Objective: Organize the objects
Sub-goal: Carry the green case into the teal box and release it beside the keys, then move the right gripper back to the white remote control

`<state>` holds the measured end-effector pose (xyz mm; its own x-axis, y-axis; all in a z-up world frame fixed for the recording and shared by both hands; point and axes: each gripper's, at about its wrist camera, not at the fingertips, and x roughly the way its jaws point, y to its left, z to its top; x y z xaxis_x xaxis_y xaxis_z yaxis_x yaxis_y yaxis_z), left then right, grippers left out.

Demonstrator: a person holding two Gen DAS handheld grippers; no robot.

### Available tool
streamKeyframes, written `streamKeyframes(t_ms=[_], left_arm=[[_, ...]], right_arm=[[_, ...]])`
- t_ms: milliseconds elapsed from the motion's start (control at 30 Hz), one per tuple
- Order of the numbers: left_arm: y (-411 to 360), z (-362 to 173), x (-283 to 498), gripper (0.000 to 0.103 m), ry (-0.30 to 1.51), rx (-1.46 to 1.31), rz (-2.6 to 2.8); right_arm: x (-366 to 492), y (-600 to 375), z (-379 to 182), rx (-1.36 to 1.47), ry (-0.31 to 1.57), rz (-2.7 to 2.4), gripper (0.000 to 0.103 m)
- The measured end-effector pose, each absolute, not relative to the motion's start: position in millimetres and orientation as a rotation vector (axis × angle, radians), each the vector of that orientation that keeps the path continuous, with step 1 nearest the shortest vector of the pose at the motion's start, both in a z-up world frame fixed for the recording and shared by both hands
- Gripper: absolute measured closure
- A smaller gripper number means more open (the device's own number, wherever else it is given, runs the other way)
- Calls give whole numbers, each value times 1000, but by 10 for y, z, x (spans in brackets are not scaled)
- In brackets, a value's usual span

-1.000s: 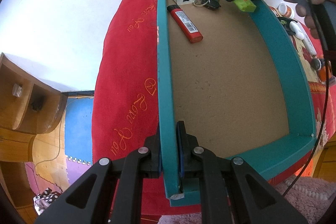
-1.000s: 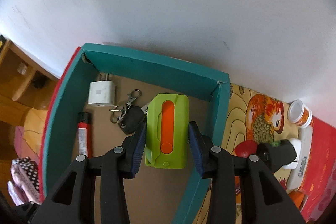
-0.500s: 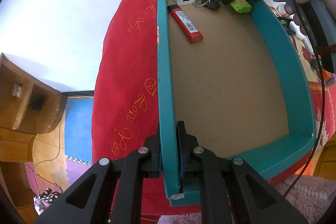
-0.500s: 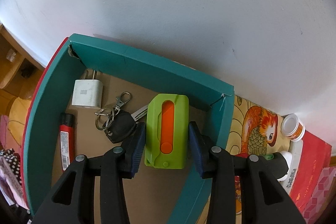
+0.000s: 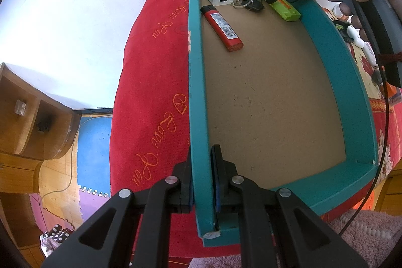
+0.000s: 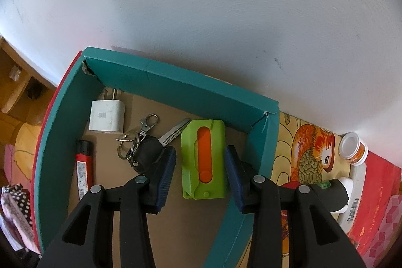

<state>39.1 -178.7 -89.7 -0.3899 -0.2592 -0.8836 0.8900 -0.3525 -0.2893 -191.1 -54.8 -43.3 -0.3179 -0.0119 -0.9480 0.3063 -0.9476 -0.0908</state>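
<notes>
Now that the right gripper (image 6: 199, 166) has let go, its jaws stand spread either side of the green cutter (image 6: 203, 158), which lies on the tray (image 5: 198, 82) floor at the far right corner, beside the key (image 6: 147, 150). The left gripper (image 5: 202, 182) stays pinched on the tray's near left wall. That item looks placed; others wait outside.

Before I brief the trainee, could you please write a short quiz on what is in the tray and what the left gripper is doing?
1. True or false: the red lighter lies inside the teal tray.
2. Fill in: between the white charger and the green cutter lie the ___.
3. The left gripper is shut on: A the lighter, B the tray's wall, C the charger.
Key: 1 true; 2 keys; 3 B.
</notes>
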Motion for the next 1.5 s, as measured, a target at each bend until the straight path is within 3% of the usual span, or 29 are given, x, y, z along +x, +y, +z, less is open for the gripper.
streamKeyframes(t_ms=[233, 433, 800, 1500], left_arm=[[-1780, -901, 402, 95, 1042, 972, -1840], [-1785, -902, 418, 95, 1049, 965, -1838], [-1775, -904, 417, 95, 1053, 958, -1835], [-1761, -902, 401, 95, 1068, 948, -1826]], right_arm=[[-1792, -481, -261, 1658, 319, -2372, 52], [-1553, -345, 22, 1597, 178, -2372, 51], [-1166, 28, 247, 1550, 111, -2390, 51], [-627, 1199, -188, 1796, -131, -2471, 49]])
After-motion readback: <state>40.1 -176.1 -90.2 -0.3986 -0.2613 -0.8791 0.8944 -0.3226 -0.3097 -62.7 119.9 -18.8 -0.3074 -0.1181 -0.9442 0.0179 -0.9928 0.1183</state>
